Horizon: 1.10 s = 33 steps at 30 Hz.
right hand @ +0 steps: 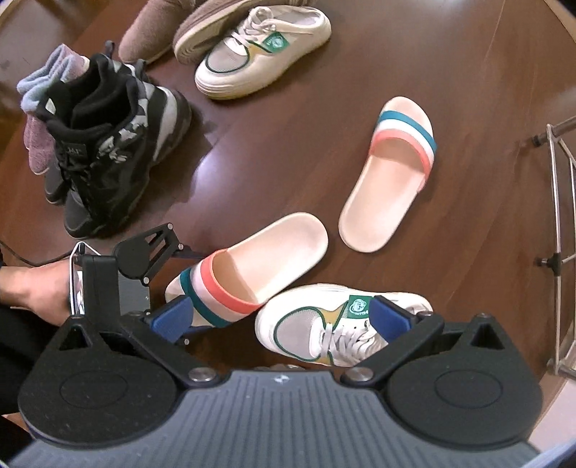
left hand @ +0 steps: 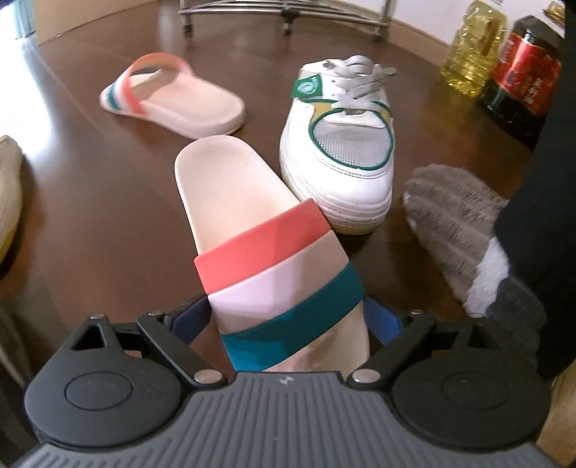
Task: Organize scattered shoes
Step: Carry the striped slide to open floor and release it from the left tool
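My left gripper (left hand: 288,316) is closed around the toe end of a pink slide (left hand: 252,223) with coral, white and teal straps; the same slide shows in the right wrist view (right hand: 252,259), with my left gripper (right hand: 180,288) on it. Its matching slide (left hand: 172,97) lies farther off on the brown floor, and it also shows in the right wrist view (right hand: 388,172). A white sneaker with green trim (left hand: 345,144) sits just right of the held slide. My right gripper (right hand: 277,316) is open above that sneaker (right hand: 324,324). Its partner sneaker (right hand: 259,54) lies at the far side.
Black high-top shoes (right hand: 108,144) with socks stuffed in stand at the left. Brown fuzzy slippers (right hand: 151,32) lie at the top. A metal shoe rack (right hand: 561,252) stands at the right, also seen in the left wrist view (left hand: 288,10). Oil bottles (left hand: 496,54) and a socked foot (left hand: 468,234) sit right.
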Each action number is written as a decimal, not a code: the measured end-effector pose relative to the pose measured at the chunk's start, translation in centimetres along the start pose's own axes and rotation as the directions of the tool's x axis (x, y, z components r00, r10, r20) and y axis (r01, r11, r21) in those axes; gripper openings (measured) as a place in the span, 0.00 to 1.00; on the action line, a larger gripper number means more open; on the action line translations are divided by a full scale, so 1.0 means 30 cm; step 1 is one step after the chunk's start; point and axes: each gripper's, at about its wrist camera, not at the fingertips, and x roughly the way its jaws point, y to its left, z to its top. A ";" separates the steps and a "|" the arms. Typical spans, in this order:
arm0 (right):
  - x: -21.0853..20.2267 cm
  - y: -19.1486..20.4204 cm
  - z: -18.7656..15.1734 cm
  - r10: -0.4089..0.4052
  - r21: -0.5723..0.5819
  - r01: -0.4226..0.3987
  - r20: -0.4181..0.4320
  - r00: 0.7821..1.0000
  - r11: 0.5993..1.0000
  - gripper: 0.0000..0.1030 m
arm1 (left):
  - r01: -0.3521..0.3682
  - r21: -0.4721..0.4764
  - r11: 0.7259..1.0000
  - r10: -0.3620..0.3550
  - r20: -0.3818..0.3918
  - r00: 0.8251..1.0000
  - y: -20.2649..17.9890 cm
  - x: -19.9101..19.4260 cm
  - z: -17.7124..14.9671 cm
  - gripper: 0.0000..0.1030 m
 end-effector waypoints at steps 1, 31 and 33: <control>0.000 -0.004 -0.003 -0.001 0.003 0.001 0.001 1.000 1.000 1.00 | 0.010 -0.001 1.000 -0.010 0.004 1.000 -0.004 0.007 0.009 0.90; -0.077 -0.210 0.054 -0.073 0.308 -0.002 0.233 0.970 0.951 1.00 | -0.140 0.013 0.990 0.140 -0.006 0.990 0.216 -0.255 0.032 0.95; -0.095 -0.256 0.026 -0.076 0.398 -0.041 0.272 0.959 0.917 1.00 | -0.199 0.078 0.977 0.197 0.033 0.980 0.280 -0.265 0.119 0.96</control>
